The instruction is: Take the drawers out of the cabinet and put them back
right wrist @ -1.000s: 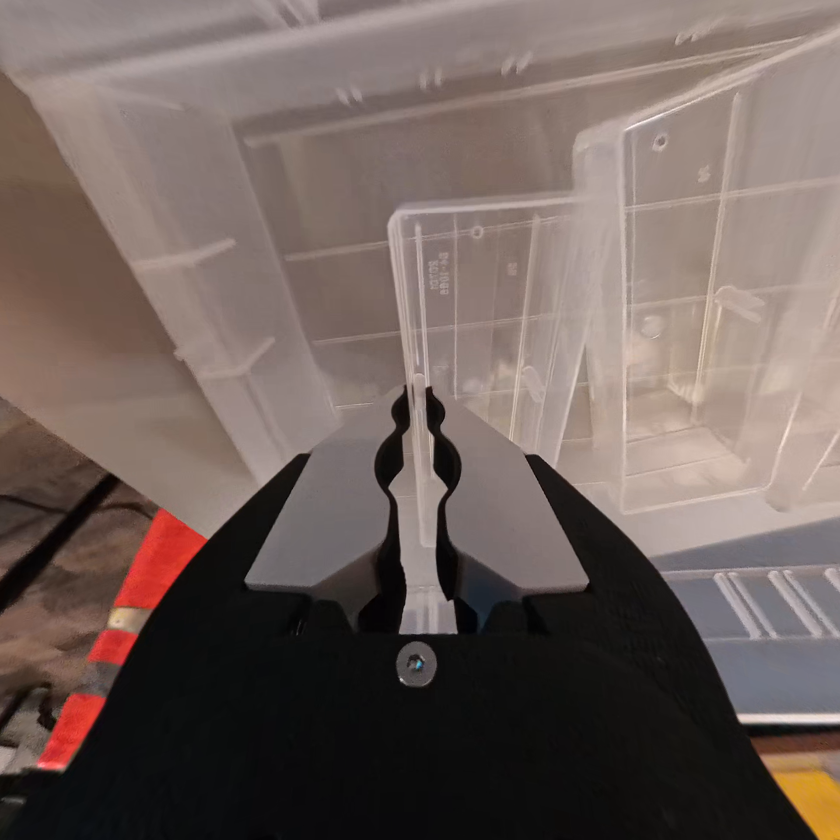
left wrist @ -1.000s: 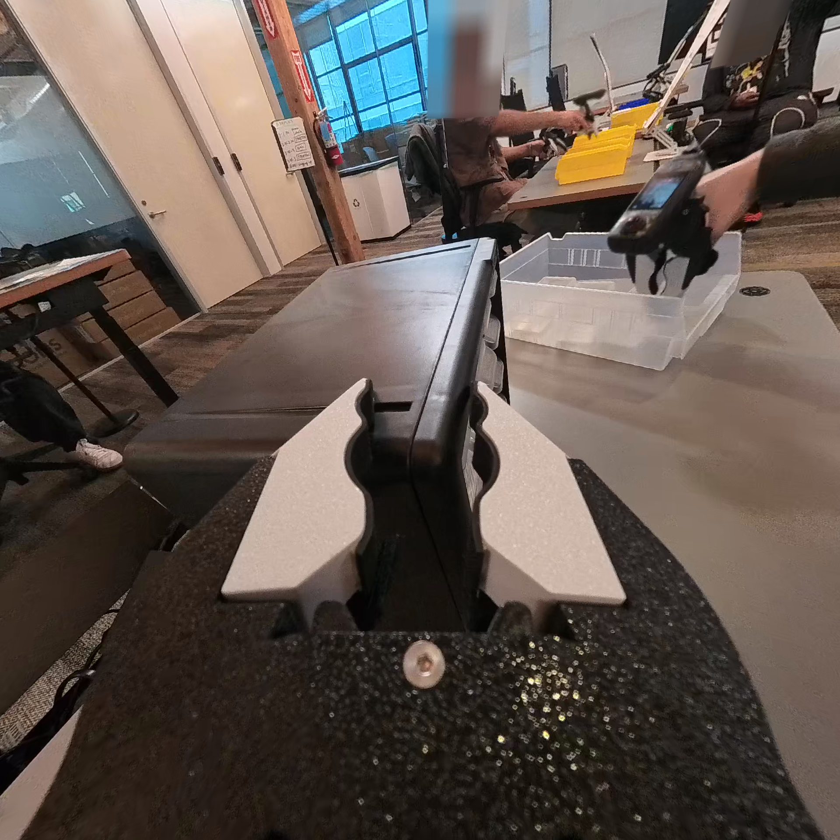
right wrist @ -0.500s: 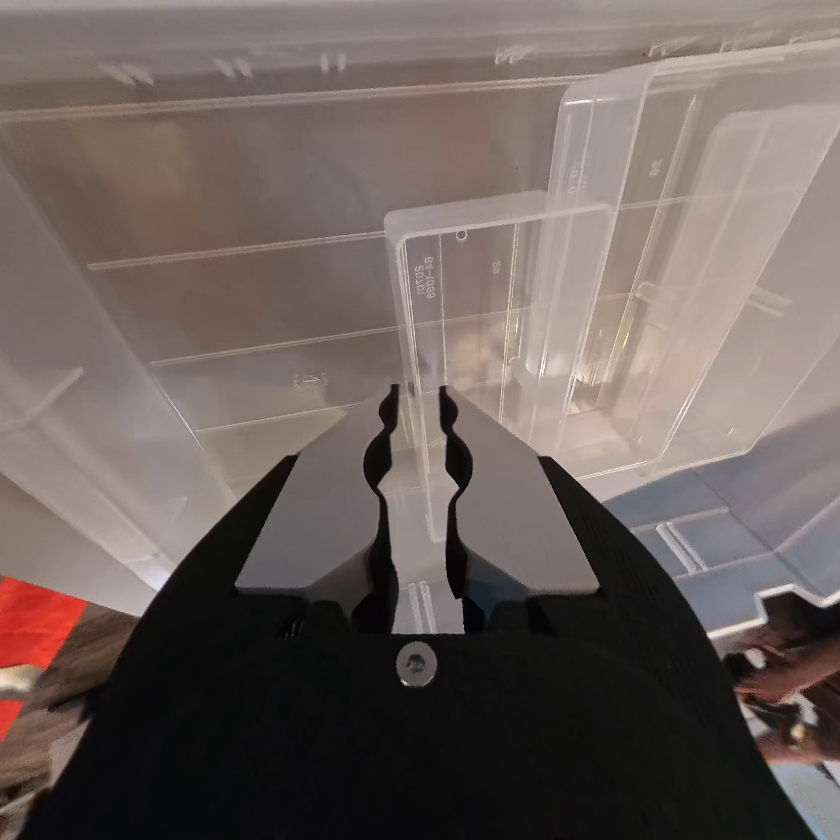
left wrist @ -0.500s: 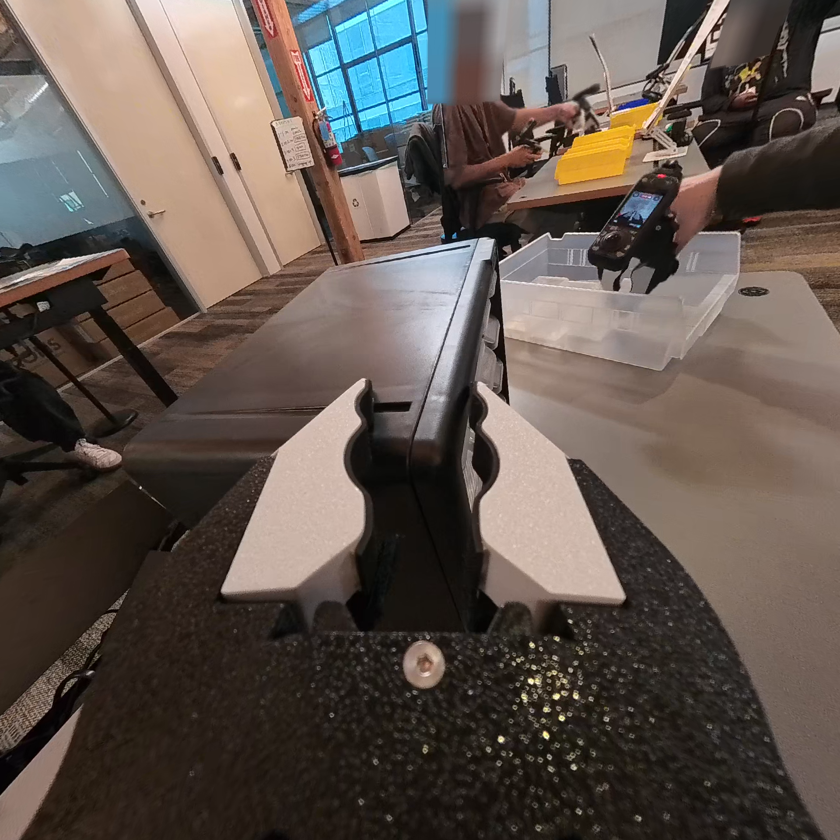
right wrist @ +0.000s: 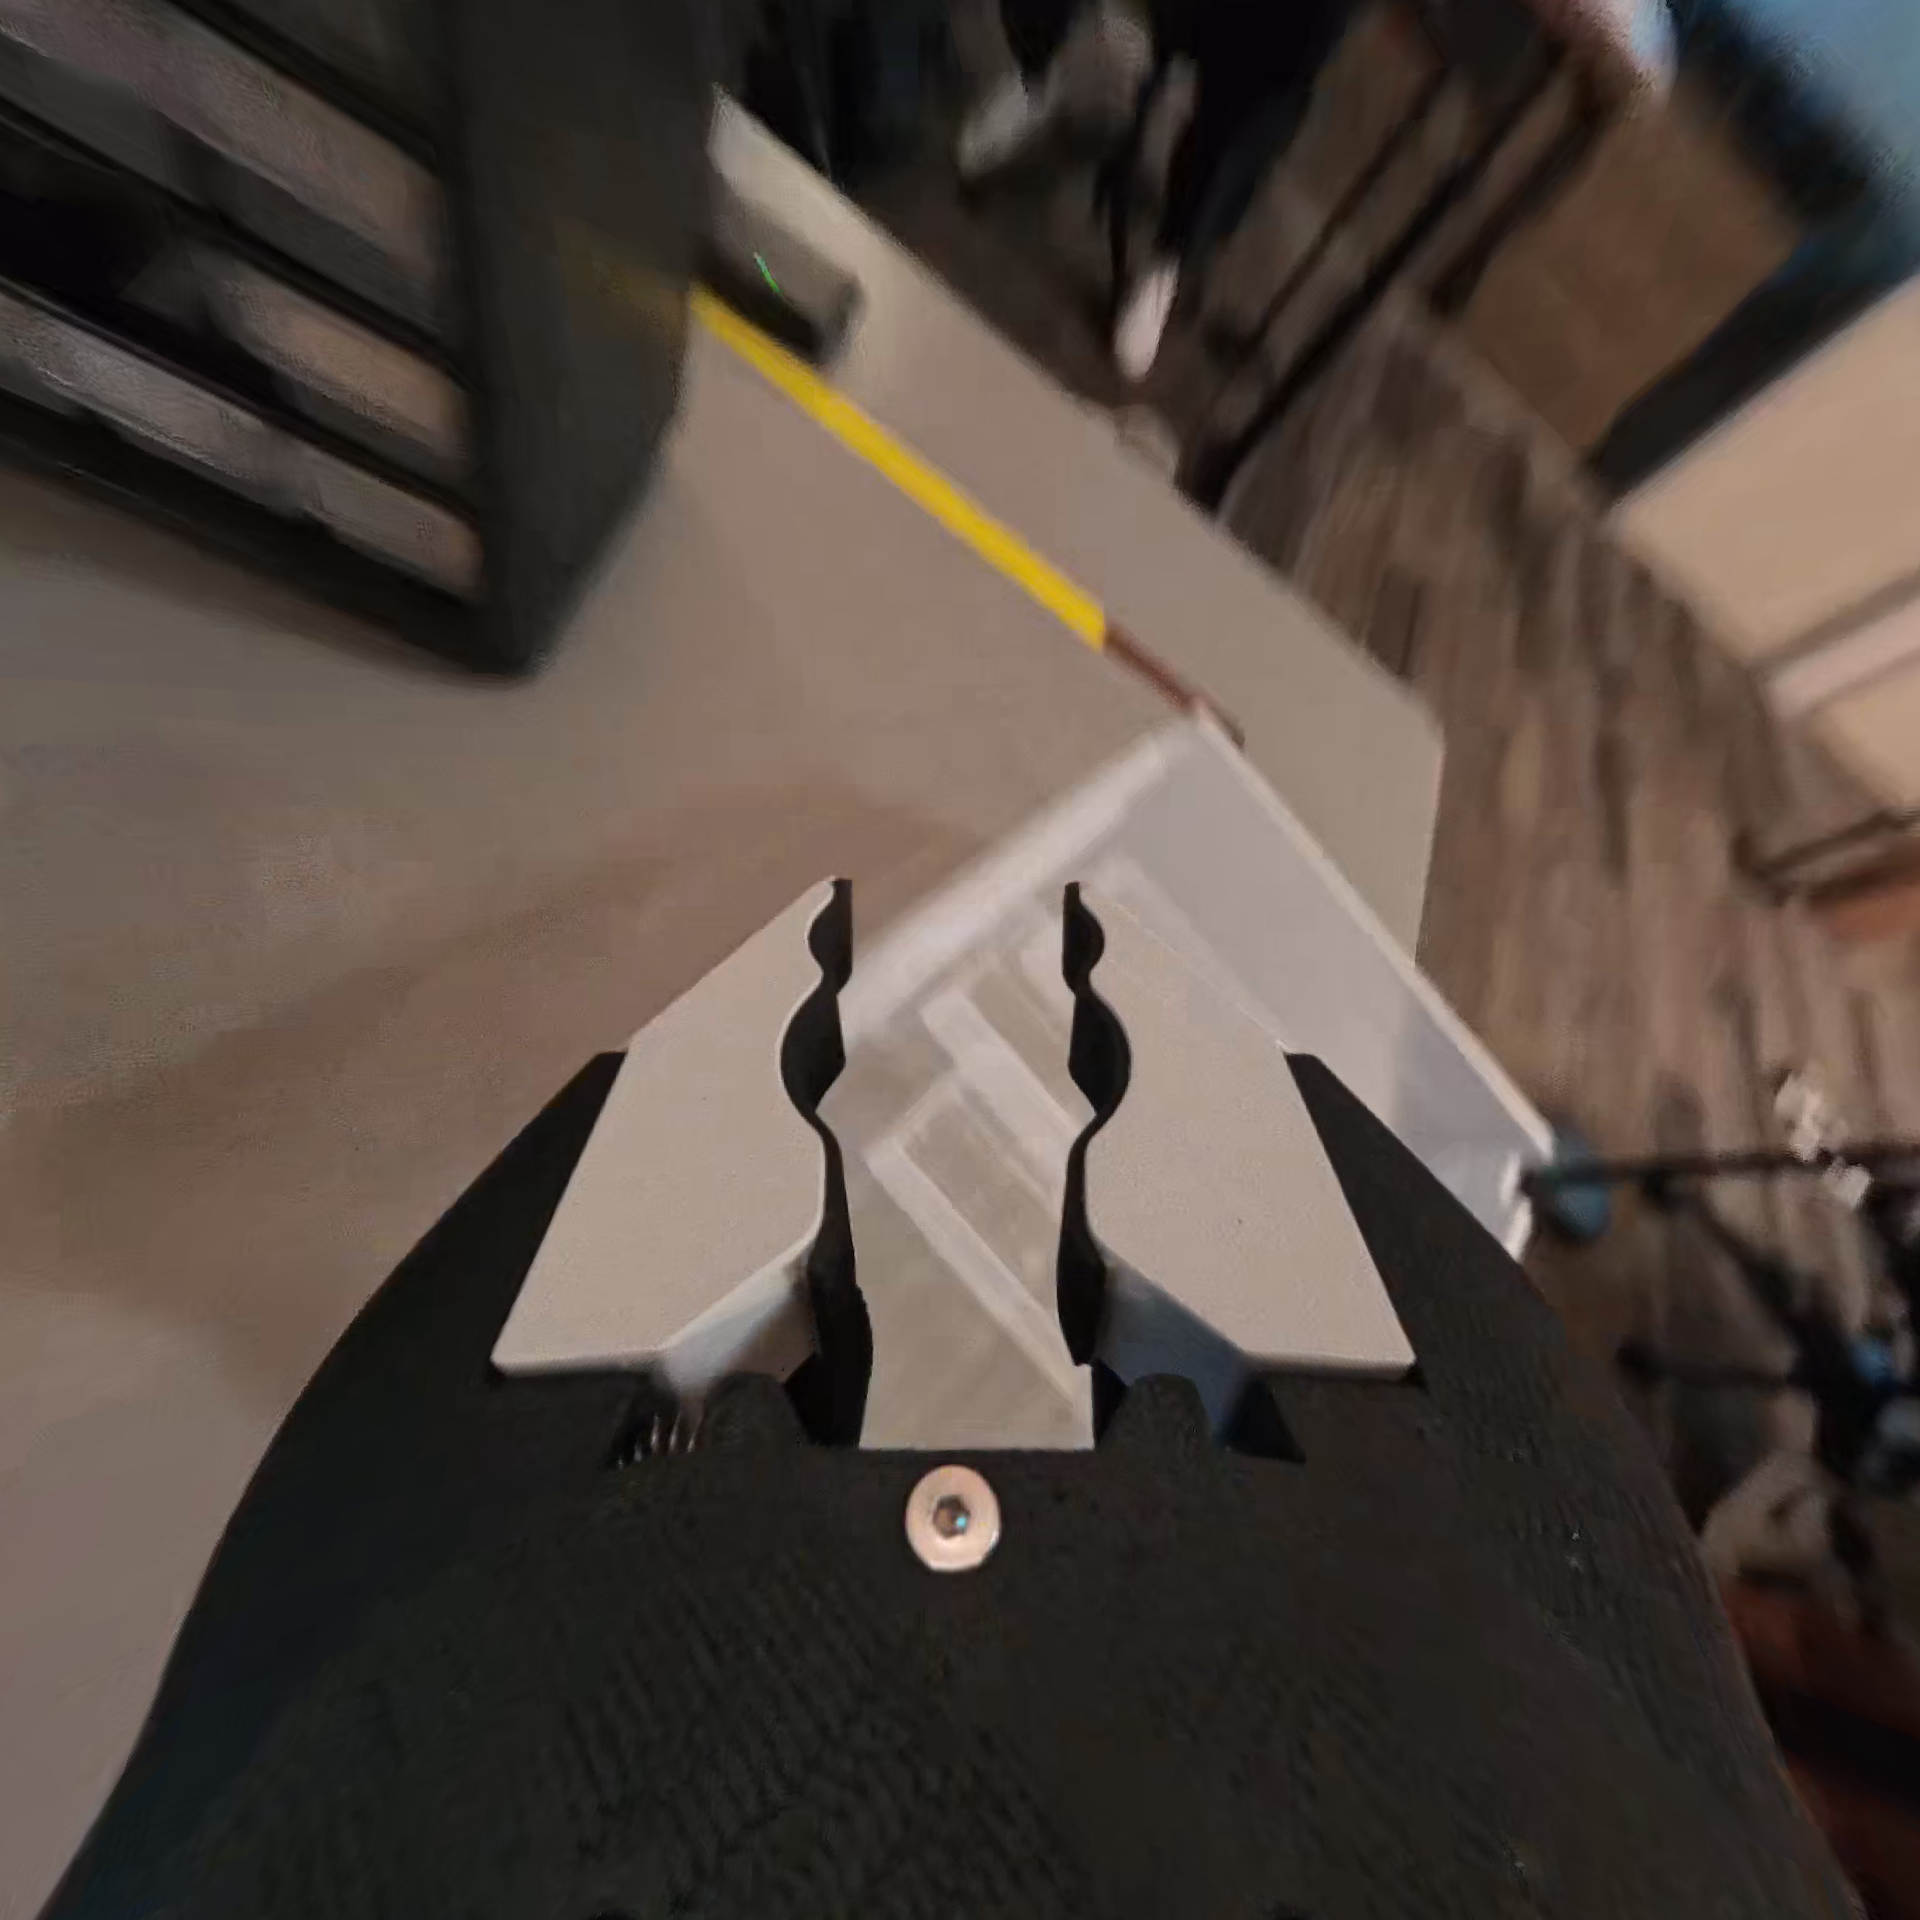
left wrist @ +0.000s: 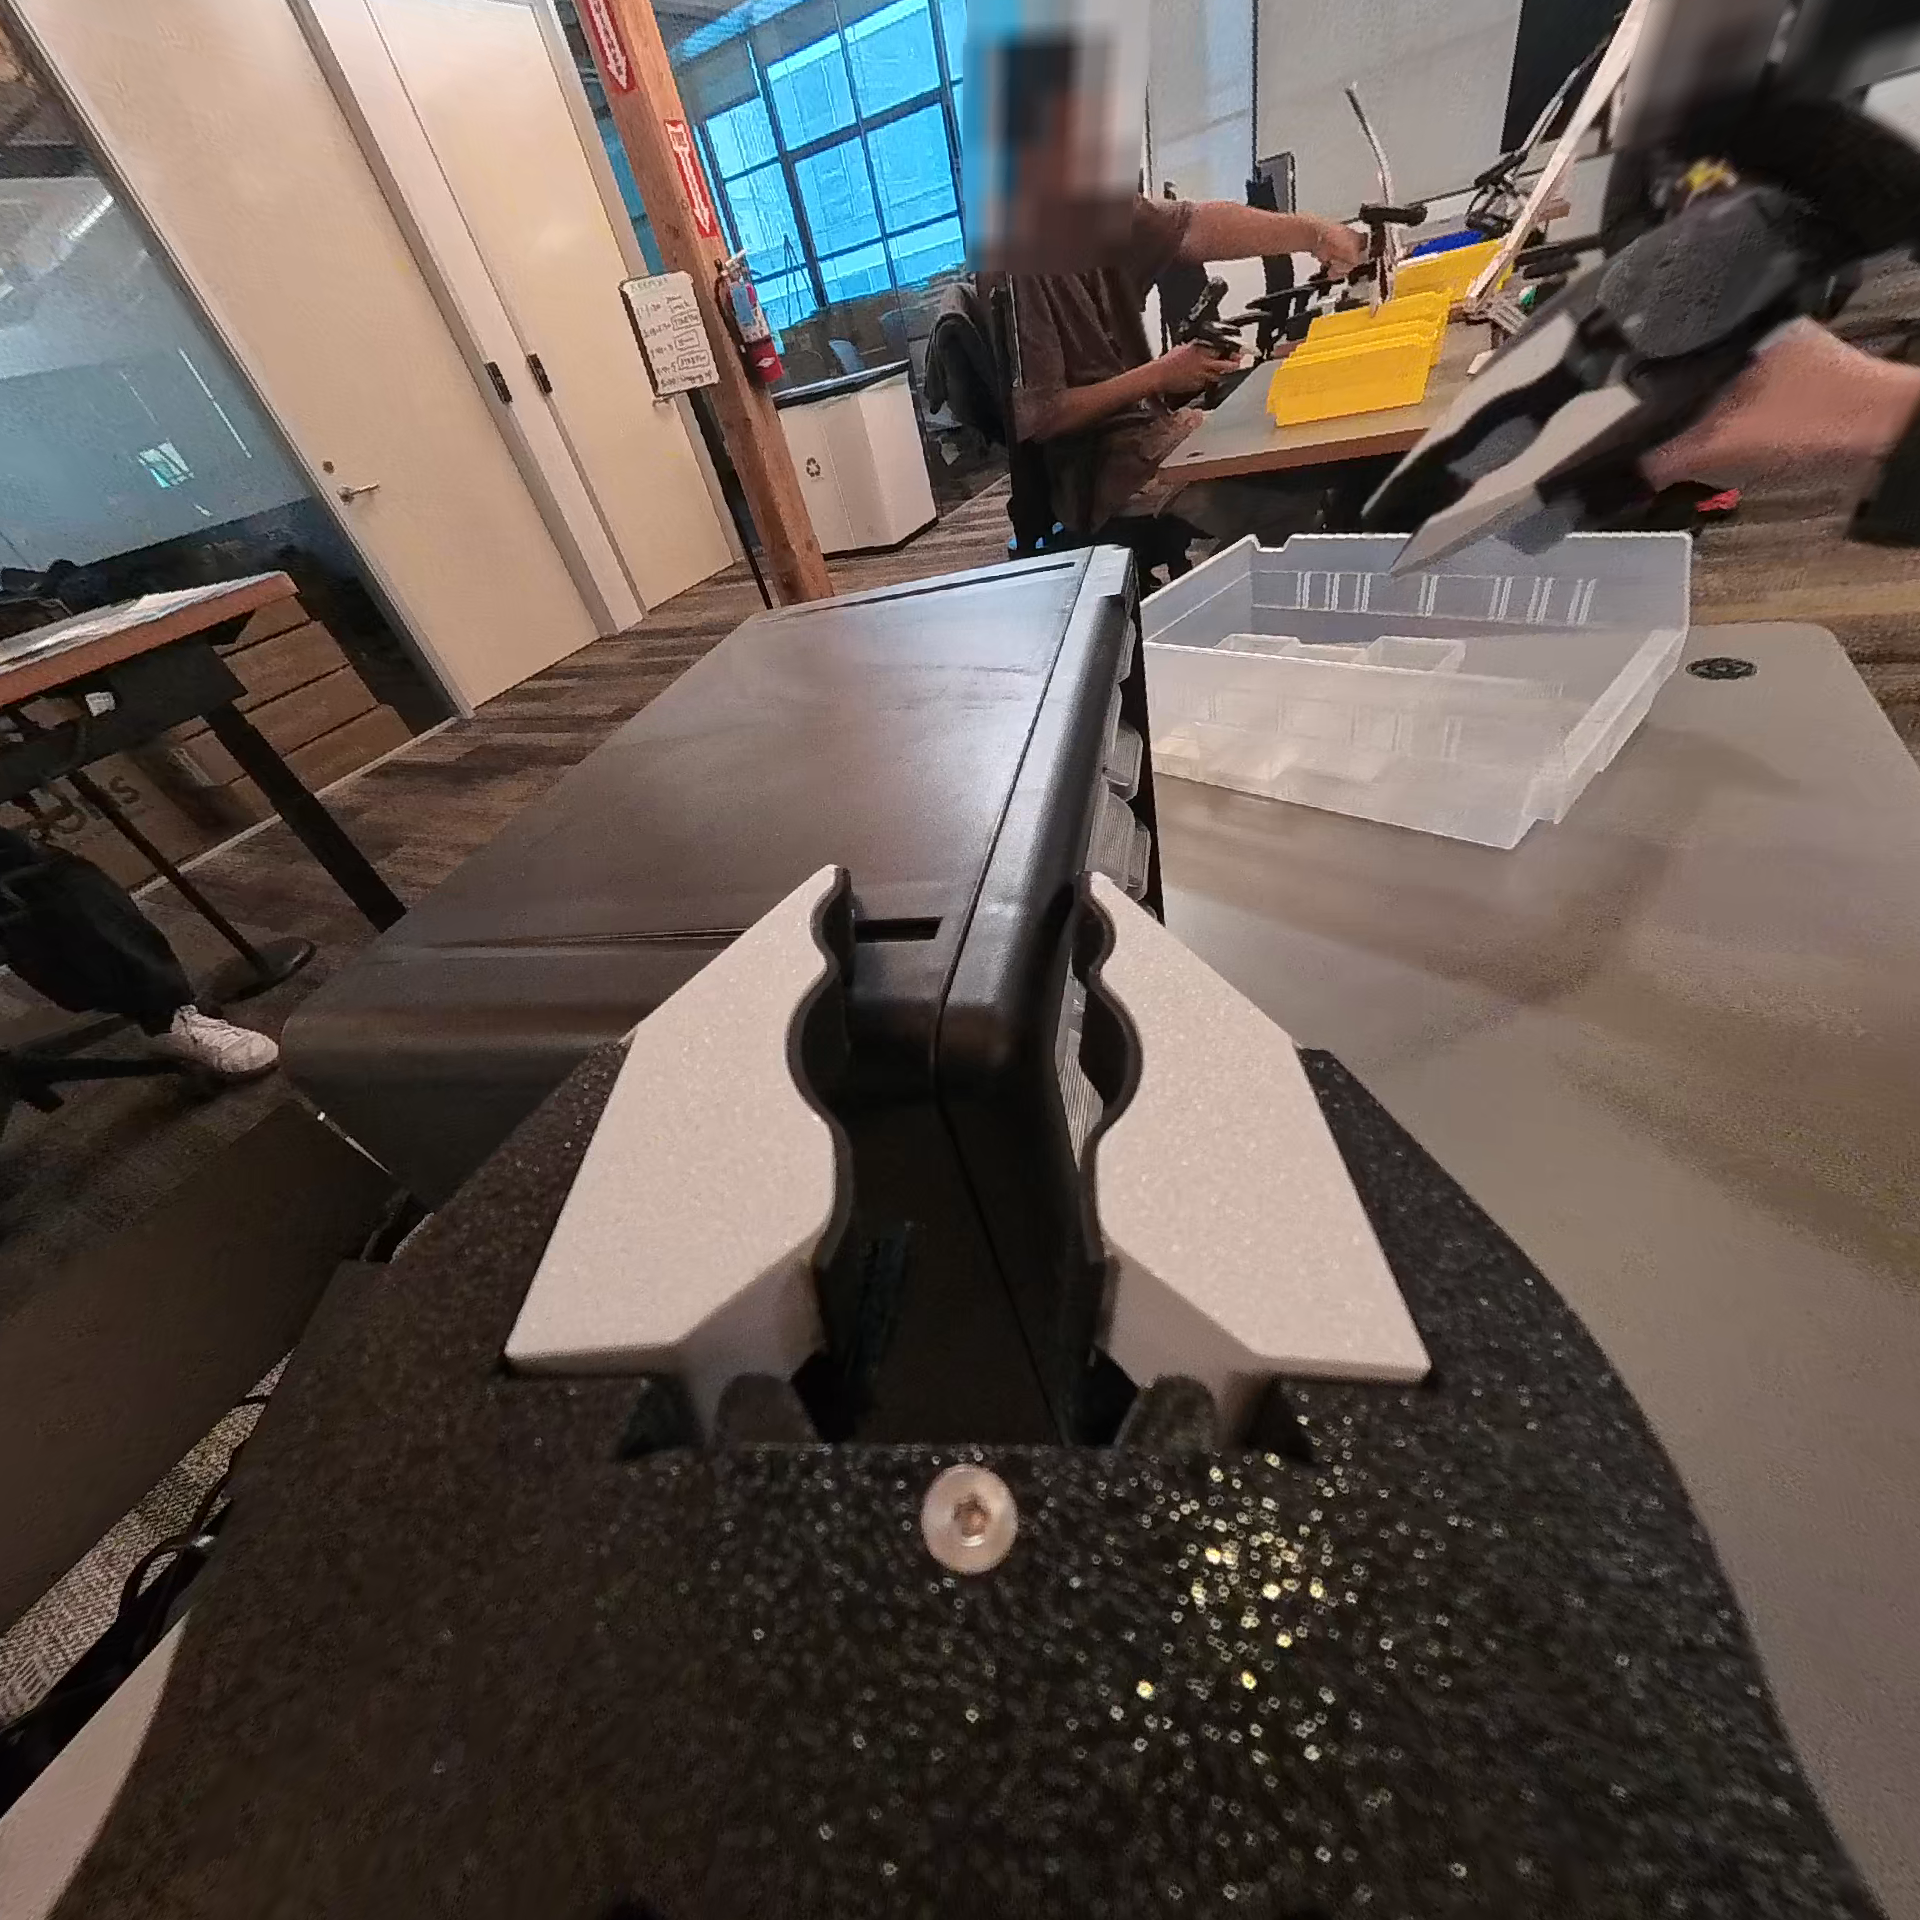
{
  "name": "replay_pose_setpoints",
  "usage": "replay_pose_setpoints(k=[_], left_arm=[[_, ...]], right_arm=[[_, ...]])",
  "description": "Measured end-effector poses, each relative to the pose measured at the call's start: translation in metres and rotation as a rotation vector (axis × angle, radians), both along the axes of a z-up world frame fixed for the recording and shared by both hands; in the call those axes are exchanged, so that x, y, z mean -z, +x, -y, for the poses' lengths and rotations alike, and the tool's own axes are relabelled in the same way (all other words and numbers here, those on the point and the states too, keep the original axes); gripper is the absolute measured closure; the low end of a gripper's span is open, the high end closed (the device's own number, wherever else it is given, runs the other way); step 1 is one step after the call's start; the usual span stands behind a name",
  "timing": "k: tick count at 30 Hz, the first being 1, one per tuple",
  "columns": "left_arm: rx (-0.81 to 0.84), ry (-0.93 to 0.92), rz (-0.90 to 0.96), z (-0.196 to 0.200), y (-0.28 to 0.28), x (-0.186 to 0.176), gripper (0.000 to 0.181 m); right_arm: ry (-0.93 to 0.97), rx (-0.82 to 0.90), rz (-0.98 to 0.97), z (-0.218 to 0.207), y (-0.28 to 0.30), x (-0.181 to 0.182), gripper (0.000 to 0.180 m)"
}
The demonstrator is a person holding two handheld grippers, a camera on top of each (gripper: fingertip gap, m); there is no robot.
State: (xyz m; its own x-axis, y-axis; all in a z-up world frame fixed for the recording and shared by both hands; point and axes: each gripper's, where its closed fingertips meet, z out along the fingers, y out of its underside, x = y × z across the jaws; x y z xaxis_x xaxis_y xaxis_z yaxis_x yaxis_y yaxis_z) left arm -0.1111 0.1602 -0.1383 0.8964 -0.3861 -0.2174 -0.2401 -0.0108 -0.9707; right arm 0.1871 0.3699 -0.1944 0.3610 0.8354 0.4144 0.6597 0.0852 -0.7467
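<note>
The black cabinet [left wrist: 779, 779] stands on the grey table [left wrist: 1558, 1143], with its clear drawer fronts facing right. My left gripper [left wrist: 961, 894] is shut on the cabinet's top front edge, one finger on the top and one on the front face. My right gripper [right wrist: 956, 894] is open and empty. In the left wrist view it [left wrist: 1387, 540] hangs above the far rim of the clear tray [left wrist: 1455, 769]. Small clear drawers [left wrist: 1351, 655] lie in that tray. The right wrist view is blurred; it shows the tray [right wrist: 1299, 935] below my fingers and the cabinet [right wrist: 312, 312] at upper left.
Yellow bins [left wrist: 1361, 364] sit on a far table where a person works. A wooden post [left wrist: 717, 312] and a side table [left wrist: 125, 644] stand to the left. A yellow strip [right wrist: 904, 468] runs along the table's edge.
My right gripper opened and let go of the small clear drawer, which stayed in the tray. It then lifted and swung away from the tray. The left gripper has not moved.
</note>
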Motion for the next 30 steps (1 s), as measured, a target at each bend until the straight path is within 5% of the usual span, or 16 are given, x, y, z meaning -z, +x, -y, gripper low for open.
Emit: replay_pose_setpoints(k=[2,5,10,20,30], left_arm=[[0.0,0.0,0.0,0.0,0.0,0.0,0.14],[0.0,0.0,0.0,0.0,0.0,0.0,0.141],[0.002,-0.002,-0.001,0.0,0.0,0.0,0.14],[0.001,0.0,-0.002,0.0,0.0,0.0,0.14],[0.002,0.0,-0.002,0.0,0.0,0.0,0.14]], right_arm=[[0.117,-0.119,0.004,0.041,-0.043,-0.008,0.153],[0.232,-0.224,0.105,0.077,-0.102,0.012,0.15],[0.536,-0.32,0.246,0.084,-0.167,0.055,0.142],[0.948,-0.275,0.312,0.063,-0.192,0.059,0.155],[1.043,-0.294,0.308,0.072,-0.182,0.057,0.169]])
